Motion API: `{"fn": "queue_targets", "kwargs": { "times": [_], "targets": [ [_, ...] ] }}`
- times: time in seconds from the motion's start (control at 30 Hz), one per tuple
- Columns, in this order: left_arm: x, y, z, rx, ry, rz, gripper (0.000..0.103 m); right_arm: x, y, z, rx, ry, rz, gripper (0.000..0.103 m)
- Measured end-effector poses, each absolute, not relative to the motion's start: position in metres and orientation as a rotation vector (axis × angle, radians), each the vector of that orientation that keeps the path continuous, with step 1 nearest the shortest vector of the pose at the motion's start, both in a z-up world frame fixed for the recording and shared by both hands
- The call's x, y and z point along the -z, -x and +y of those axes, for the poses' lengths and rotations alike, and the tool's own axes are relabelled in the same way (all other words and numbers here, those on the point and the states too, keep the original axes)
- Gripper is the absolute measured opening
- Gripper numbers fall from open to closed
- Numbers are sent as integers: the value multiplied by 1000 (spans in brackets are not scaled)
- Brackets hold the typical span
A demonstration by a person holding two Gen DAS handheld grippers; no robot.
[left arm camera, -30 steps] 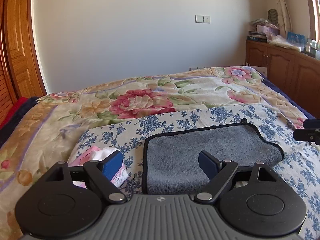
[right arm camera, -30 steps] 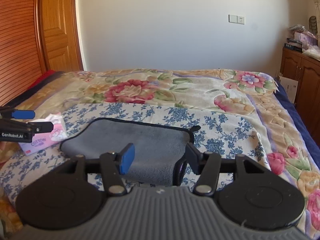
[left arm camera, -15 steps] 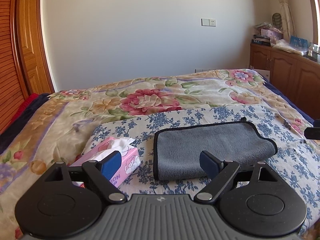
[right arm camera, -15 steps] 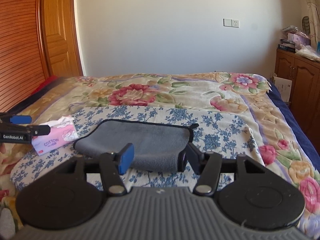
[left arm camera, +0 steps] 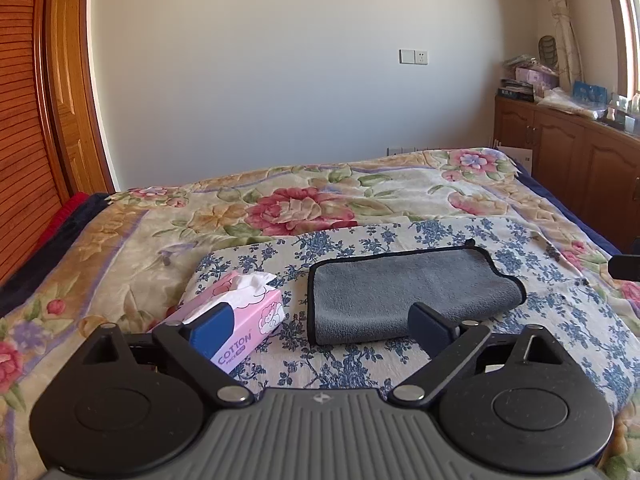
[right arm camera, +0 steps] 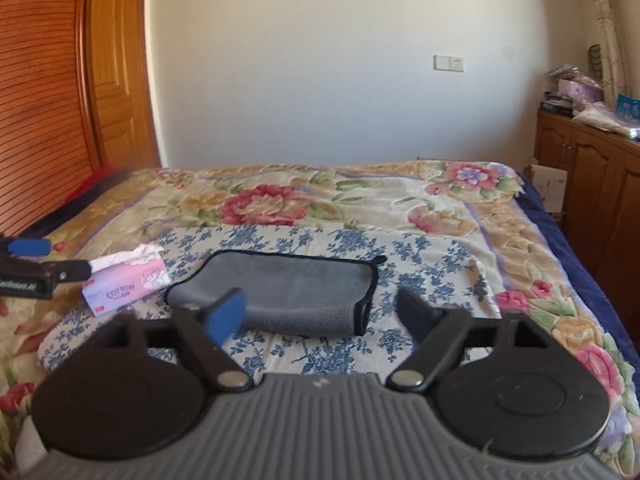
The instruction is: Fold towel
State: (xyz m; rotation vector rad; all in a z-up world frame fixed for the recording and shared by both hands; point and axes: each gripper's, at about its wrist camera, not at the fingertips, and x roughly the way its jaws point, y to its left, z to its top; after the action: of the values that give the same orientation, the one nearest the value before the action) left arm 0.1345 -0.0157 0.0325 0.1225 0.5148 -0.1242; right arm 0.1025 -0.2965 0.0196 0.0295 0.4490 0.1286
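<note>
- Grey microfibre towel with black piping [left arm camera: 408, 292]: lies folded on the blue-flowered white cloth [left arm camera: 560, 304] spread over the floral bed quilt [left arm camera: 304, 204]; its long axis runs left to right, with a small hanging loop at the far right corner.
- Left gripper [left arm camera: 322, 328]: fingers spread wide and empty, held off the bed; the towel lies ahead and slightly right, its near left corner closest.
- Right gripper [right arm camera: 320, 312]: fingers likewise apart and holding nothing; the towel lies straight ahead between them, its doubled right end nearest the right finger. This gripper appears the nearer of the two, though fisheye distortion makes that uncertain.
- Pink cardboard tissue box marked COTTON [left arm camera: 240, 320]: sits just left of the towel, apart from it.
- Hidden: the towel's near edge is partly covered by a finger in each view, and the number of layers cannot be made out.
</note>
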Motion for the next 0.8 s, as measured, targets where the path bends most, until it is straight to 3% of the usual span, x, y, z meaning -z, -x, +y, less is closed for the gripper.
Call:
{"fn": "queue_targets", "kwargs": {
  "times": [0.1,0.2,0.8],
  "targets": [
    [-34,-124,-15,128,-117,506,100,-20,-99,-299,-112,-25,443,91],
    [-34,-115,-13,135,-113,499,102,-19,-95,-302,-90,-35,437,103],
    [-40,-65,-18,132,-106,437,103,-26,-64,-302,-79,-41,424,103]
  ]
}}
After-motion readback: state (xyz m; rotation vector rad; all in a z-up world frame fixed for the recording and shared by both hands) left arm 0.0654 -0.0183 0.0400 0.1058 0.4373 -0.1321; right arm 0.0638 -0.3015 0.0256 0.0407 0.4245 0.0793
